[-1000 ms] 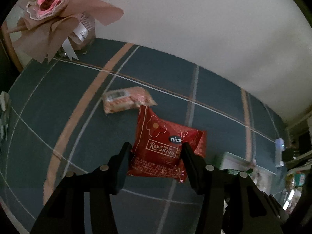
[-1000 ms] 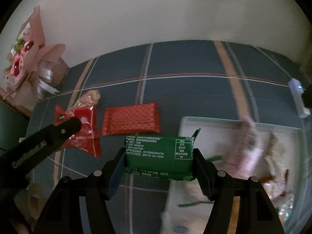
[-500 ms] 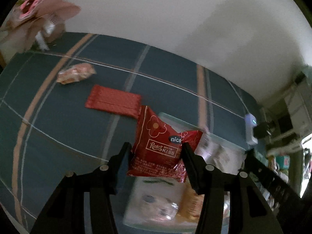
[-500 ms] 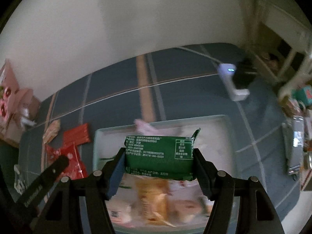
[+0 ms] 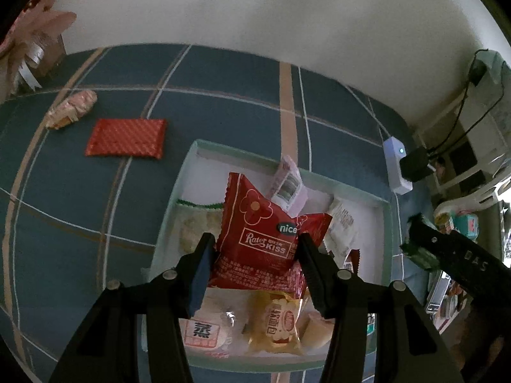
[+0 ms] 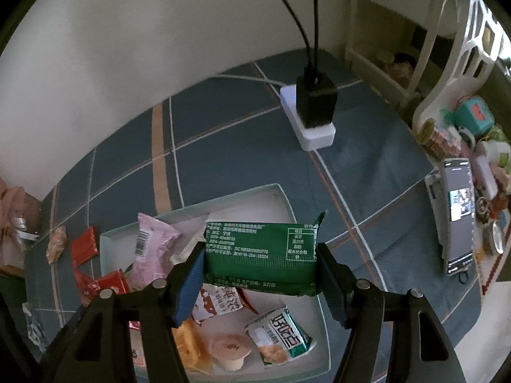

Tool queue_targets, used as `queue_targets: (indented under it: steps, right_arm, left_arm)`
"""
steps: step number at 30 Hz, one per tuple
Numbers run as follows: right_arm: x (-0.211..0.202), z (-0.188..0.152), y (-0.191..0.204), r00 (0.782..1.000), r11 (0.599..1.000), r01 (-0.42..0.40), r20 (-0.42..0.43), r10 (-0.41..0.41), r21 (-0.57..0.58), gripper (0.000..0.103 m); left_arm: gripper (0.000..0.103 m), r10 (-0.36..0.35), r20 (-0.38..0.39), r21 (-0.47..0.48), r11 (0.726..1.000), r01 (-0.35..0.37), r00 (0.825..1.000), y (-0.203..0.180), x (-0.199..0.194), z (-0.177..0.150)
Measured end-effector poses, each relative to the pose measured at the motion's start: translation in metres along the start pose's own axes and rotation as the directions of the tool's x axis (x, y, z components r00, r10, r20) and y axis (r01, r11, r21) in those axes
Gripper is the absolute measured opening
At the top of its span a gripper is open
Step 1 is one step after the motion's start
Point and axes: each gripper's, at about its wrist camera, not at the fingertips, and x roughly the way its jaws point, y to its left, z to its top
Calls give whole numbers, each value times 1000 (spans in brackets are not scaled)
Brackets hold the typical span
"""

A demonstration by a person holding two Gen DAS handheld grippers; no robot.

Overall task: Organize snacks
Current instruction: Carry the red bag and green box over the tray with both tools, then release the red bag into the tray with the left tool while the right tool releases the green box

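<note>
Holding two snacks above the pale green tray (image 5: 179,198) on our blue plaid tablecloth (image 5: 80,210).
Our left gripper (image 5: 255,249) pinches the red packet (image 5: 255,239); our right gripper (image 6: 260,255) pinches the green packet (image 6: 260,252).

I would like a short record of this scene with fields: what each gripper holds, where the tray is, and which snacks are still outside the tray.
left gripper: shut on the red Rater Kiss packet, held above the tray
right gripper: shut on the green packet, also above the tray
tray: pale green, on the blue checked cloth, already holding several snacks
snacks outside the tray: flat red packet and small pink wrapped snack, both on the cloth
nearby: white power strip
</note>
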Motion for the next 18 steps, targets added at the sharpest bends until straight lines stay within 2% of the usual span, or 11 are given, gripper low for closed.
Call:
queue_targets:
  steps: [8,13,14,18]
  right_arm:
    - [54,-5,1,994,1000,4,-111,-2,13,69]
    - [67,-8,6,990,1000,15,-140,-15,1,71]
    - [68,-8,7,989,1000,26,-142,-27,-4,71]
    - [69,-8,7,987,998,62,-147,-64,-21,83]
  left_arm:
    - [55,7,-52,-33,999,-8,999,9,20,-3]
    - [56,25,-70,-56,998,-29,997,17,26,-3]
    - [60,30,-72,-59,998,-34,997,18,26,-3]
    - [68,53,-82,-63,996,-58,995,19,26,-3]
